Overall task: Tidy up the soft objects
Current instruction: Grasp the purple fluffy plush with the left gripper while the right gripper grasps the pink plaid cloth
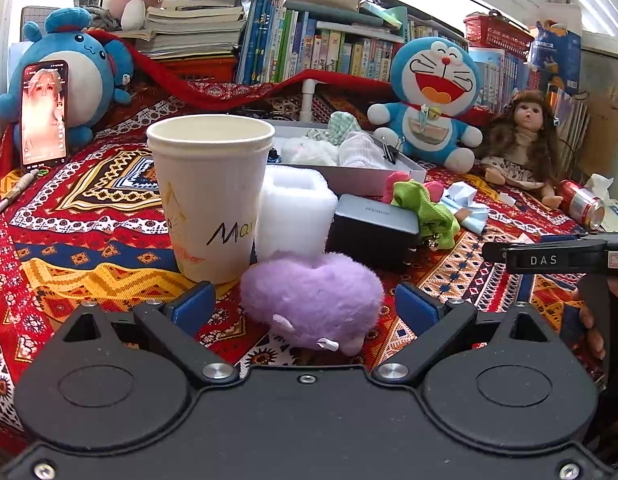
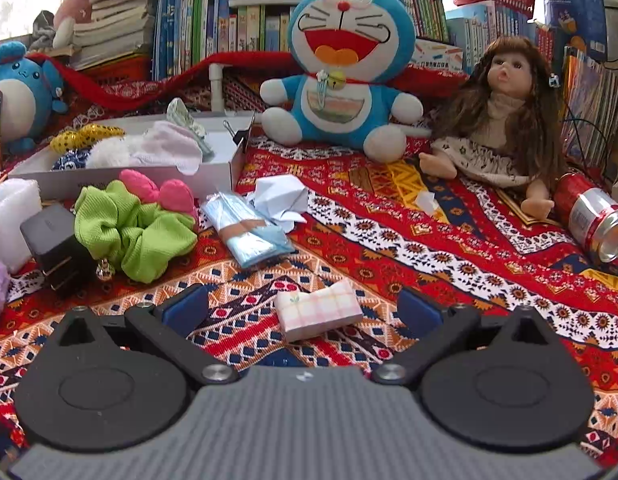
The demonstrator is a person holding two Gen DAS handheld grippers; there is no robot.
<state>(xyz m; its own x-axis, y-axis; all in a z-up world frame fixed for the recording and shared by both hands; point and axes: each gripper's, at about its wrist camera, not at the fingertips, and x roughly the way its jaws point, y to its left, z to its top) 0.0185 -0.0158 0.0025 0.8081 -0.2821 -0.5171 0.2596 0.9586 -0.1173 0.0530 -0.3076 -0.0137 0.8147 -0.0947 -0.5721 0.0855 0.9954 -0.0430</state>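
Note:
A fluffy purple plush (image 1: 313, 300) lies on the patterned cloth between the spread blue pads of my left gripper (image 1: 305, 306), which is open and apart from it. My right gripper (image 2: 305, 306) is open too, with a small pink checked tissue pack (image 2: 319, 310) lying between its fingers, untouched. A green scrunchie (image 2: 129, 228) and a pink one (image 2: 157, 190) lie left of it, in front of a white shallow box (image 2: 213, 170) that holds white, pink and yellow soft pieces. A blue packet (image 2: 249, 232) and crumpled paper (image 2: 281, 196) lie nearby.
A paper cup (image 1: 211, 196), white foam block (image 1: 295, 210) and dark charger (image 1: 373, 232) stand just behind the purple plush. A phone (image 1: 43, 114) leans on a blue plush (image 1: 77, 76). A Doraemon plush (image 2: 345, 68), doll (image 2: 505, 120), red can (image 2: 593, 216) and books (image 1: 321, 48) line the back.

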